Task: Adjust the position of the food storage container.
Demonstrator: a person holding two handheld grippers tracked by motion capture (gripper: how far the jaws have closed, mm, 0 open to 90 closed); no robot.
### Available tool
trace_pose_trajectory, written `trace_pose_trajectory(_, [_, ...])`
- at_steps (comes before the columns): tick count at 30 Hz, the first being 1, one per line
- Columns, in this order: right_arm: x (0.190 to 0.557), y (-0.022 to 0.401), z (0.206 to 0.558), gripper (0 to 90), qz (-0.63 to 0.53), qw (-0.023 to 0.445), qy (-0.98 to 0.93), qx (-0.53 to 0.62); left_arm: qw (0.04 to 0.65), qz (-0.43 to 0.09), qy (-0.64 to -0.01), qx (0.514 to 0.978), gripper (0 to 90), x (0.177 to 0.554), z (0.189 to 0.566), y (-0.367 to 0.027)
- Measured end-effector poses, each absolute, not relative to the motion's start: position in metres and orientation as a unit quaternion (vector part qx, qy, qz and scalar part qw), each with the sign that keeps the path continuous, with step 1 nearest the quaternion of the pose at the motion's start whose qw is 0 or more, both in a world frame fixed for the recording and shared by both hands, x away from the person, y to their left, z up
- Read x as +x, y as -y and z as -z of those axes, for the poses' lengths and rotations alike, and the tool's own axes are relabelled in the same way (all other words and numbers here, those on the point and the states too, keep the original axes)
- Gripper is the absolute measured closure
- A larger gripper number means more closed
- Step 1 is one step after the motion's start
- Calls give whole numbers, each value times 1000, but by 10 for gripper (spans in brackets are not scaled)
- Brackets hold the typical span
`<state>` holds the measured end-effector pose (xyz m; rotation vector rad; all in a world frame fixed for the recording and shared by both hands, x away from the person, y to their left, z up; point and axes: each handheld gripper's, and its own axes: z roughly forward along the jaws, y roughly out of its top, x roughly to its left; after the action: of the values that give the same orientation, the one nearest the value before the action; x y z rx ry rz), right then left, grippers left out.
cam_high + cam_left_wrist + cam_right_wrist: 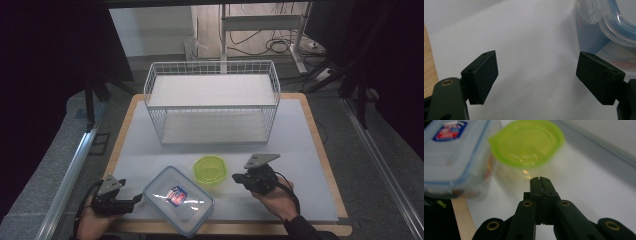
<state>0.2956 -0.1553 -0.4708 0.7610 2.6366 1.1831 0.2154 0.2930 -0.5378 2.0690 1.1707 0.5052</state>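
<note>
So I'm at the approach stage here, nothing picked up yet. My right gripper (236, 177) has its jaws pressed flat together with nothing between them, and it sits just beside the small round lime-green plastic container with its lid on (210, 170), at about its 3 o'clock in the high view. In the right gripper view that green tub (526, 143) is dead ahead at 12 o'clock, touching or nearly touching the clear rectangular plastic food box with the blue-sealed lid (178, 199). My left gripper (137, 199) is spread wide and empty, parked right at the box's 9 o'clock edge; in the left gripper view the box corner (599, 27) shows past the far pad at roughly 2 o'clock. My guess is the next move needs the right jaws opened up before they can take the tub, since shut like this they can only nudge it. Room-wise, the white mat (300, 150) has plenty of open space from 1 to 3 o'clock of the tub, the white wire basket (212, 102) stands well apart at 12, and the box hangs close to the table's near wooden edge (235, 227), so pushing it toward 6 o'clock looks risky.
</note>
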Motion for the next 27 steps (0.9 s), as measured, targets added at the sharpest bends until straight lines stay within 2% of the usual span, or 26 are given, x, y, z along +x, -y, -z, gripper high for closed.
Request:
trace_pose_trajectory(2, [298,146,468,900,-397,76,-882,244,347,-195,-450,800,175,216,539,-293])
trace_pose_trajectory(4, [303,114,462,900,-400,61,-889,215,344,-197,-448,802,175,216,539,-293])
trace_pose_trajectory(9, [310,70,461,900,-400,52,-898,177,344,-201,-445,802,175,215,538,-293])
trace_pose_trajectory(14, [318,38,464,900,-389,46,-906,160,343,-201,-442,804,175,215,539,-293])
trace_pose_trajectory(20, [325,17,473,900,-374,43,-913,155,343,-201,-444,803,175,215,539,-293])
trace_pose_trajectory(27, [330,16,479,900,-368,42,-915,159,342,-200,-442,805,175,215,539,-292])
